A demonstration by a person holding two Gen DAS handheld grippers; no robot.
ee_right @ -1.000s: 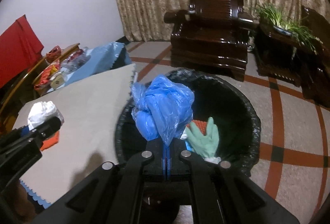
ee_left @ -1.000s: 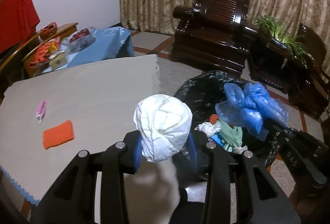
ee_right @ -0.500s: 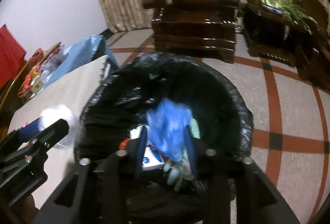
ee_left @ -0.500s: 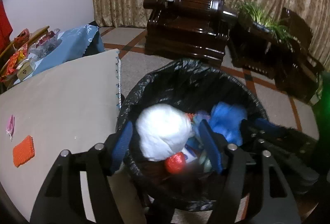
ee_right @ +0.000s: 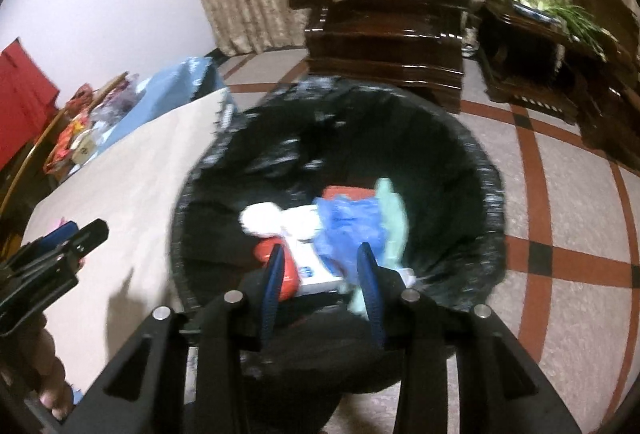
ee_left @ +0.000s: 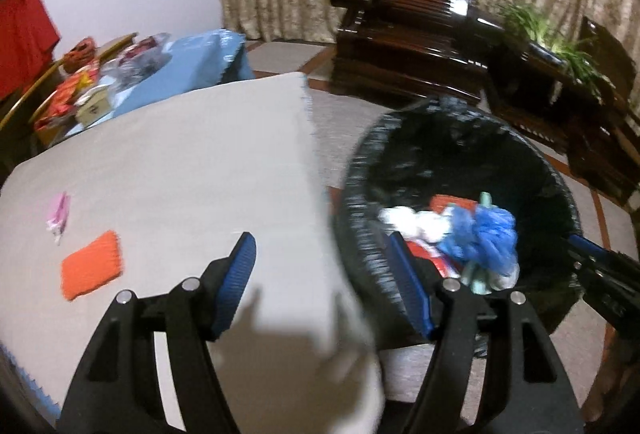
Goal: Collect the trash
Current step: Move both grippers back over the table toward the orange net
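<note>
Hovering with jaws apart and empty, the left gripper (ee_left: pixel 320 274) lies nearer the remaining trash: a flat orange knitted square (ee_left: pixel 91 265) just ahead-left on the beige tablecloth (ee_left: pixel 180 162), a small pink wrapper (ee_left: pixel 58 212) beyond. The right gripper (ee_right: pixel 322 274), jaws likewise apart, hangs over the black-lined round bin (ee_right: pixel 490 194) holding a crumpled blue plastic bag (ee_right: pixel 344 224). Farther off stands a dark wooden armchair (ee_left: pixel 412 34).

Ahead of the left tongs (ee_left: pixel 320 266), the table (ee_left: pixel 192 170) is lying to the left carrying a knitted pad (ee_left: pixel 91 265) and a wrapper (ee_left: pixel 58 212), while the bin (ee_left: pixel 456 146) is standing to the right, holding a bag (ee_left: pixel 486 234) and a wad (ee_left: pixel 412 222).
</note>
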